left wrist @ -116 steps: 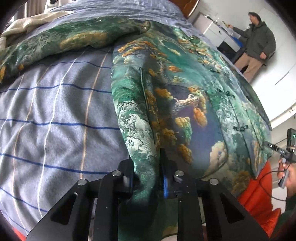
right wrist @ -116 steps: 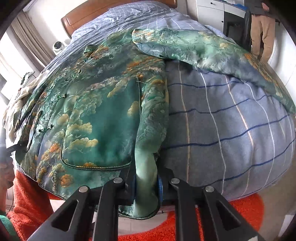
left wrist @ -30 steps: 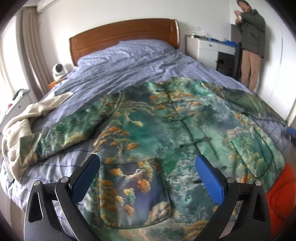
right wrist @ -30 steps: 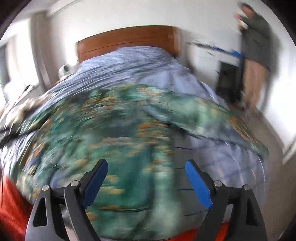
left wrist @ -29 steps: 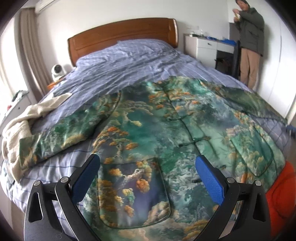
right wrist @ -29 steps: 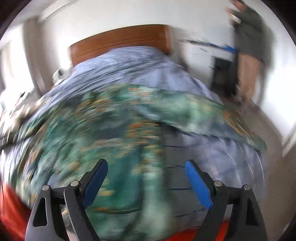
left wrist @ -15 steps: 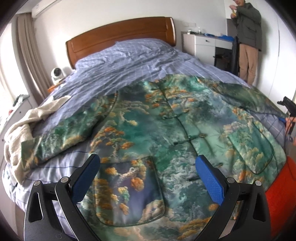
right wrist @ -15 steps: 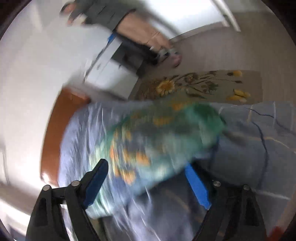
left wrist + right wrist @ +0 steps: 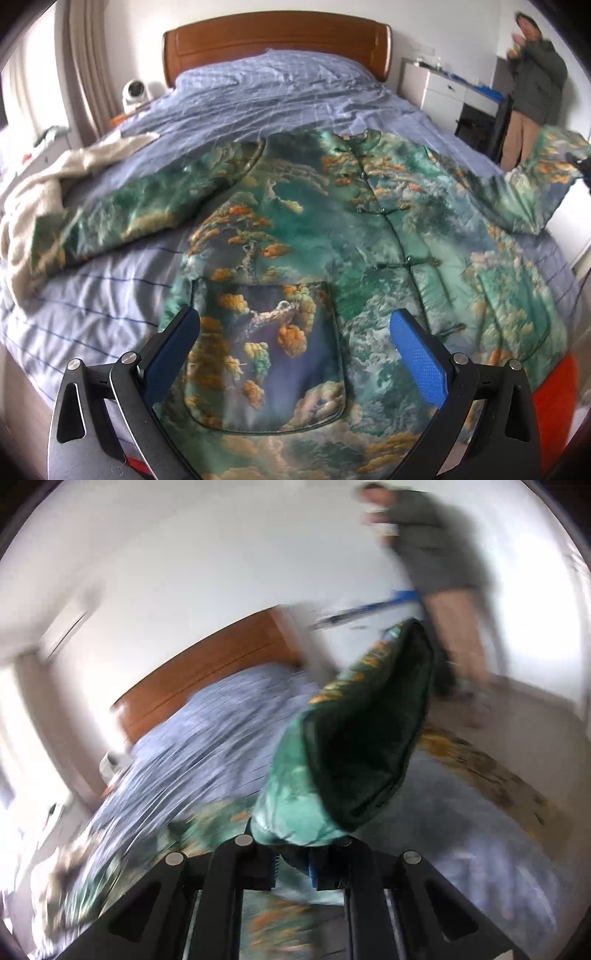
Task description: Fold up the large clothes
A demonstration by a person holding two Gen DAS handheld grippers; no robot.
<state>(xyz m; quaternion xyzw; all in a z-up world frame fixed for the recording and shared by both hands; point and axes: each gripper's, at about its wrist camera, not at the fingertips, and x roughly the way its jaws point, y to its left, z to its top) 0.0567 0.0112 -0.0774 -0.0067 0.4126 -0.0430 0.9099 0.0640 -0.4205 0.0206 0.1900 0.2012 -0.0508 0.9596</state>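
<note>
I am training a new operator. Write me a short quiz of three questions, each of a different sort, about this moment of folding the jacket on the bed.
1. True or false: the left gripper is shut on the jacket.
2. Which part of the jacket does the right gripper hold? A) the collar B) a sleeve C) a pocket
3. Fill in: the cream blanket lies at the ____ edge of the bed in the left wrist view.

Key
1. False: its jaws stand wide open above the hem.
2. B: the right sleeve, lifted off the bed.
3. Left.
</note>
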